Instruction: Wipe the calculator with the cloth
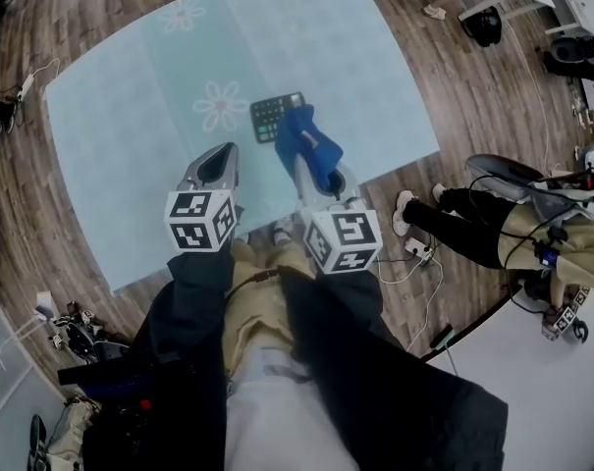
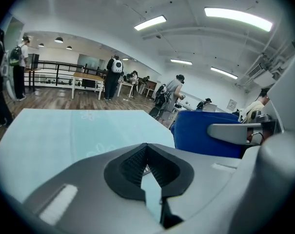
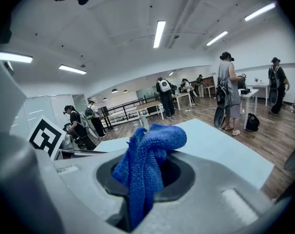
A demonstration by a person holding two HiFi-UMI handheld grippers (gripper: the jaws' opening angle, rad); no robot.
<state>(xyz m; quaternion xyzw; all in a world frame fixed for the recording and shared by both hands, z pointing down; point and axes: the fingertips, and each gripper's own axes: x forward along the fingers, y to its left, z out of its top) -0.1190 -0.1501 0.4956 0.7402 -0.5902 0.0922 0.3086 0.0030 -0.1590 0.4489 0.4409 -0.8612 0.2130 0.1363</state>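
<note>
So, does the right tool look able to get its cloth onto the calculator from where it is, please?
Probably yes. The right tool, shut on the blue cloth, hangs beside the calculator, and nothing lies between them; the left tool stands aside.

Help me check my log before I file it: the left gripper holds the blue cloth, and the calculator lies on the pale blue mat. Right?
Wrong gripper. The right gripper holds the blue cloth, as the right gripper view shows; the left gripper is shut on nothing. The calculator does lie on the pale blue mat.
</note>
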